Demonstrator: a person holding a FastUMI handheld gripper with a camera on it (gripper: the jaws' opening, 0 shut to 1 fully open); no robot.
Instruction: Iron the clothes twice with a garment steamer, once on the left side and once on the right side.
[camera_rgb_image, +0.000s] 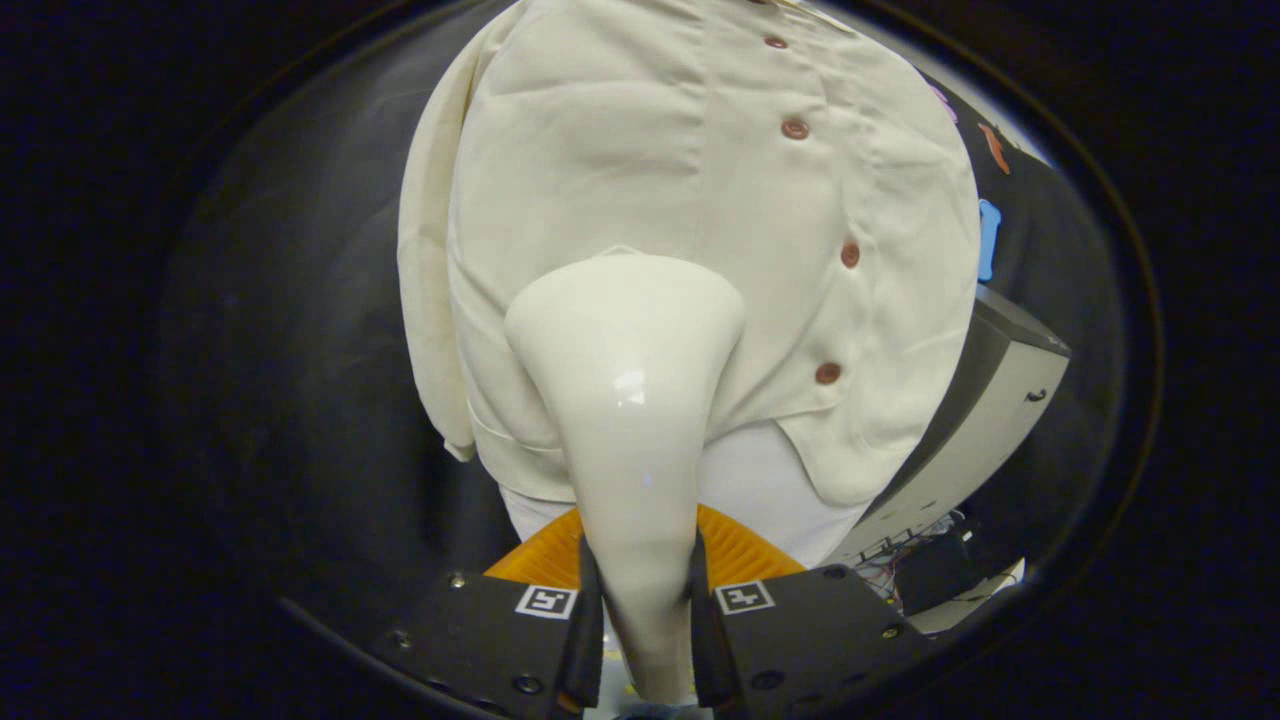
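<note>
A cream button-up shirt (640, 170) hangs in front of me against the dark wall, its brown buttons (795, 128) running down right of centre. My gripper (645, 610) is shut on the handle of a cream garment steamer (628, 400). The black fingers (585, 620) press on both sides of the handle. The steamer's wide head points forward and lies against the lower part of the shirt, left of the button row. Whether the head touches the cloth is hard to tell.
A white layer (760, 480) hangs below the shirt's hem. An orange ribbed piece (740, 550) sits just behind the fingers. A grey box (990, 400) stands to the right of the shirt, with wires (900, 550) below it.
</note>
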